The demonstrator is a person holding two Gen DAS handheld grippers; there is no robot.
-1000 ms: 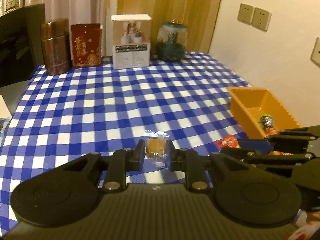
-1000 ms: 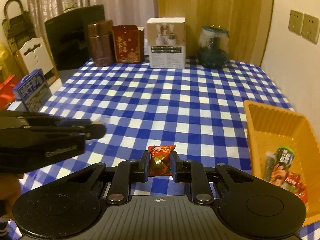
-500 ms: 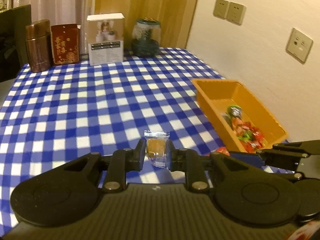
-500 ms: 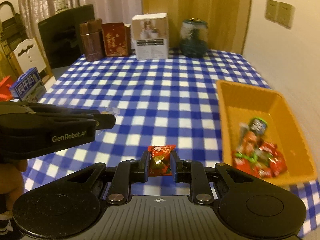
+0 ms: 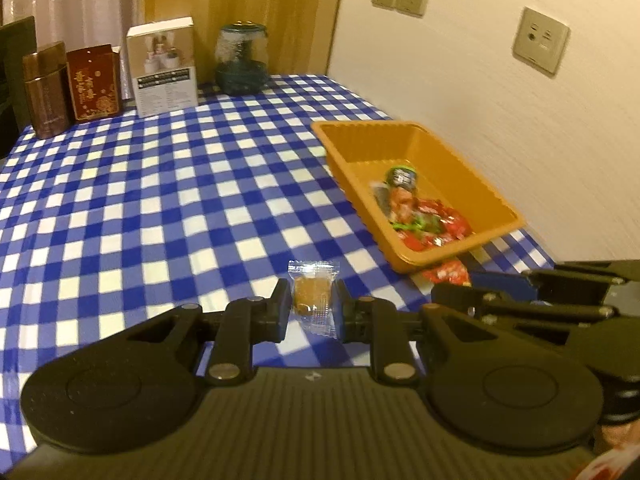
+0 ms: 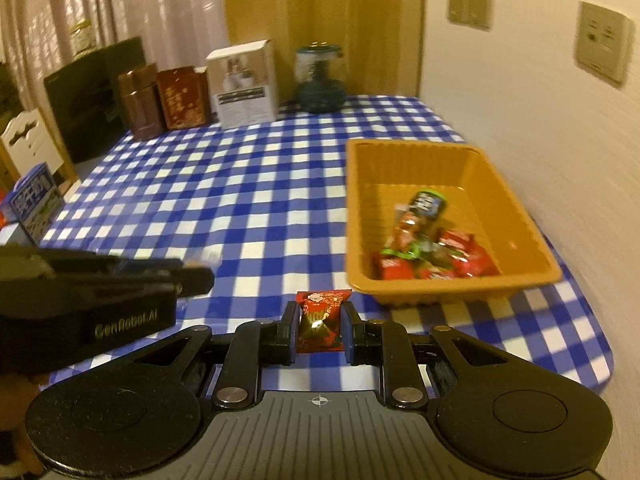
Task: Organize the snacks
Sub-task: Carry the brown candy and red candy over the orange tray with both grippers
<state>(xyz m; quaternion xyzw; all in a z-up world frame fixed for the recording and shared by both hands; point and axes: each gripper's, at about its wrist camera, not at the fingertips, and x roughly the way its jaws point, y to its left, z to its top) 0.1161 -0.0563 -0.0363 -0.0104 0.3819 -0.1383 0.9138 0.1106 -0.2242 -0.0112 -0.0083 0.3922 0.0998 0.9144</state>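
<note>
My left gripper (image 5: pixel 311 307) is shut on a clear-wrapped brown cookie (image 5: pixel 312 295), held above the checked tablecloth. My right gripper (image 6: pixel 320 326) is shut on a red-wrapped candy (image 6: pixel 320 322); the candy also shows in the left wrist view (image 5: pixel 447 273), just below the tray's near corner. An orange tray (image 5: pixel 472 184) stands at the table's right side by the wall and holds several red snack packs (image 5: pixel 432 222) and a dark green-topped pack (image 5: pixel 401 176). In the right wrist view the tray (image 6: pixel 516 208) lies ahead to the right, and the left gripper (image 6: pixel 198 270) is at the left.
At the table's far edge stand a brown canister (image 5: pixel 45 90), a red box (image 5: pixel 94 82), a white box (image 5: pixel 163 66) and a glass jar (image 5: pixel 241 62). The wall (image 5: pixel 520 92) with sockets runs close along the right. A blue carton (image 6: pixel 34 200) lies off the table's left.
Both grippers have swung right toward the orange tray, which now sits nearer and more central in both views. Each still holds its snack.
</note>
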